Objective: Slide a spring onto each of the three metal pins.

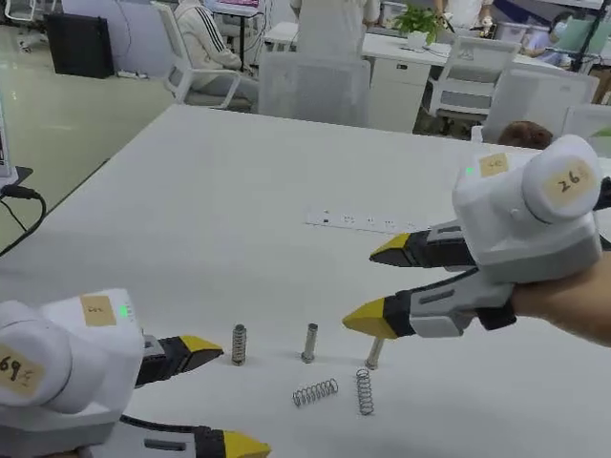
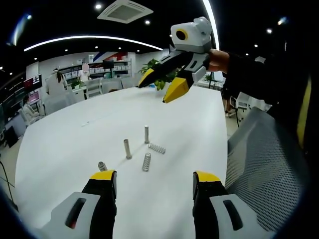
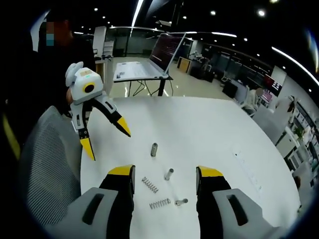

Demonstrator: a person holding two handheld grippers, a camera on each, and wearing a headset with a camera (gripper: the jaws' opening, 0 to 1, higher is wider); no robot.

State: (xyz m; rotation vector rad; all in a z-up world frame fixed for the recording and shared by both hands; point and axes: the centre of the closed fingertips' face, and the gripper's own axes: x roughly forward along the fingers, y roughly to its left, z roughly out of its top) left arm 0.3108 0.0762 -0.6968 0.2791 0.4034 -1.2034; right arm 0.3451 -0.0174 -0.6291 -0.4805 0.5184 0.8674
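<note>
Three metal pins stand in a row on the white table (image 1: 191, 210). The left pin (image 1: 239, 343) wears a spring. The middle pin (image 1: 310, 342) and the right pin (image 1: 374, 354) are bare. Two loose springs lie in front of them, one (image 1: 315, 392) flat and angled, the other (image 1: 365, 391) pointing away from me. My left gripper (image 1: 227, 397) is open at the near left, low beside the sprung pin. My right gripper (image 1: 370, 286) is open and raised above the right pin, holding nothing. The right gripper view looks down on a loose spring (image 3: 149, 184) and the middle pin (image 3: 169, 174).
A white power strip (image 1: 358, 221) lies further back on the table. Chairs (image 1: 315, 86) and desks stand beyond the far edge. A mesh chair back (image 2: 269, 159) is close beside the table in the left gripper view. A laptop (image 3: 149, 64) sits on a stand behind.
</note>
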